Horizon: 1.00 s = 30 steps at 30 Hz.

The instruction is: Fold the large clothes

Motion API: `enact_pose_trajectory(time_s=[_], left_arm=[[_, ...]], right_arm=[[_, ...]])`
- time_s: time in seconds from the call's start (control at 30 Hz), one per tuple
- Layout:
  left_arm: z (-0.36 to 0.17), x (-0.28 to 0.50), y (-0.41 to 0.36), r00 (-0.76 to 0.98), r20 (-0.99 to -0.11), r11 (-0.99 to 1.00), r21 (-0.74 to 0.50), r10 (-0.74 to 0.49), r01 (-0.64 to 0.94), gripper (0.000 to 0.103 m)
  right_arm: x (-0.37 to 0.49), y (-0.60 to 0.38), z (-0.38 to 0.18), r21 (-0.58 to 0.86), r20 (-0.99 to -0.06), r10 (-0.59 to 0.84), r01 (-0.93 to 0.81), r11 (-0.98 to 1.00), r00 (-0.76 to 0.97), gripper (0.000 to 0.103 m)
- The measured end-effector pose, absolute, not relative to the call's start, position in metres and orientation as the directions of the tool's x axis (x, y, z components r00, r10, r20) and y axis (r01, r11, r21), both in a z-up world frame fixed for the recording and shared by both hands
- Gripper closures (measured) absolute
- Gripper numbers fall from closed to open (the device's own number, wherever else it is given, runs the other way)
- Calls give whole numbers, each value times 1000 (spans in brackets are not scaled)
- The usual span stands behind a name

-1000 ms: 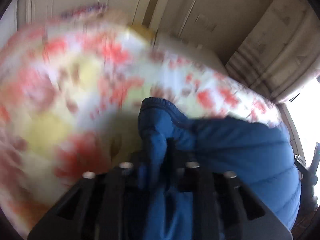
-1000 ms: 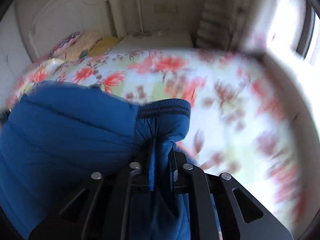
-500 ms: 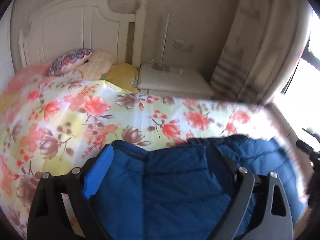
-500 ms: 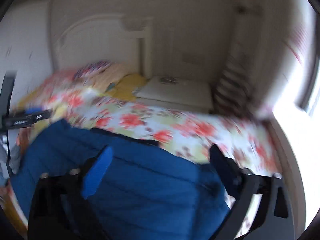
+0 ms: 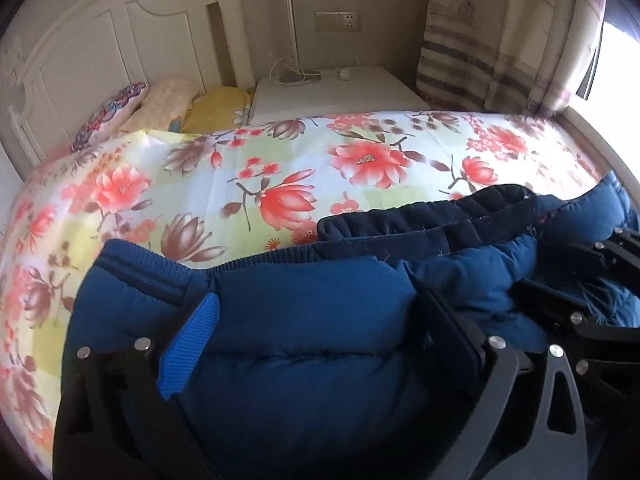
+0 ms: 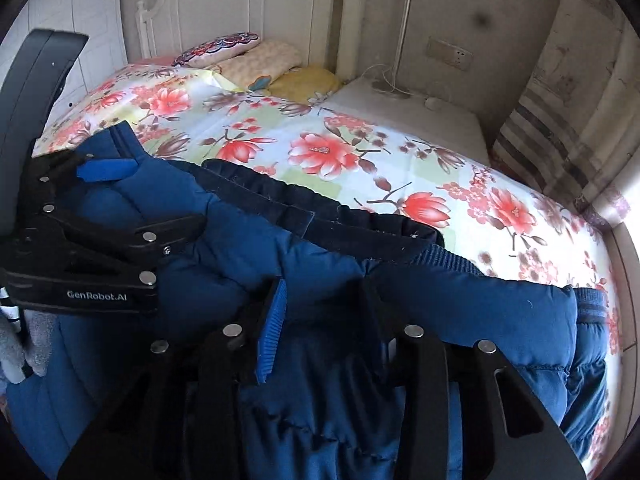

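Here, one blue jacket (image 5: 312, 320); two grippers: left (image 5: 320, 336) jaws opening, right (image 6: 324, 316) jaws closing, unclamped.

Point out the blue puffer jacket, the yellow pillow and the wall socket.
blue puffer jacket (image 5: 304, 332): left wrist view, quilted panel.
yellow pillow (image 5: 218, 108): left wrist view, its top.
wall socket (image 5: 338, 21): left wrist view, plate centre.

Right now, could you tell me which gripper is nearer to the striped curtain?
Right. The right gripper, jaws closing around the blue jacket, is on the curtain's side of the bed; the left gripper, jaws opening over the jacket, sits further towards the pillows.
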<state>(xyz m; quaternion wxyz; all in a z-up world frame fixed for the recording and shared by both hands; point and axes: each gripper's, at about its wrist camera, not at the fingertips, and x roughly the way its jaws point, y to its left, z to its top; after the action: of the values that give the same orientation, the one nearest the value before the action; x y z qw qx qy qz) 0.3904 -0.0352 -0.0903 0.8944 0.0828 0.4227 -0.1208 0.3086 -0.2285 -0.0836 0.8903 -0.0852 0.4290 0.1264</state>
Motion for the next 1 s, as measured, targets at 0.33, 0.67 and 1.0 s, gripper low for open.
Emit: enact_pose_trajectory(time_s=[0.33, 0.67, 1.0], left_arm=[[-48, 250, 120, 663, -655, 930, -214, -363, 298, 3], [-106, 157, 173, 591, -704, 916, -247, -394, 316, 3], [-105, 152, 171, 594, -668, 894, -324, -448, 311, 62]], right_arm=[[125, -351, -23, 131, -644, 344, -344, 930, 683, 17], [12, -408, -93, 273, -638, 363, -241, 931, 680, 20], [-4, -410, -94, 348, -587, 400, -226, 910, 704, 76]])
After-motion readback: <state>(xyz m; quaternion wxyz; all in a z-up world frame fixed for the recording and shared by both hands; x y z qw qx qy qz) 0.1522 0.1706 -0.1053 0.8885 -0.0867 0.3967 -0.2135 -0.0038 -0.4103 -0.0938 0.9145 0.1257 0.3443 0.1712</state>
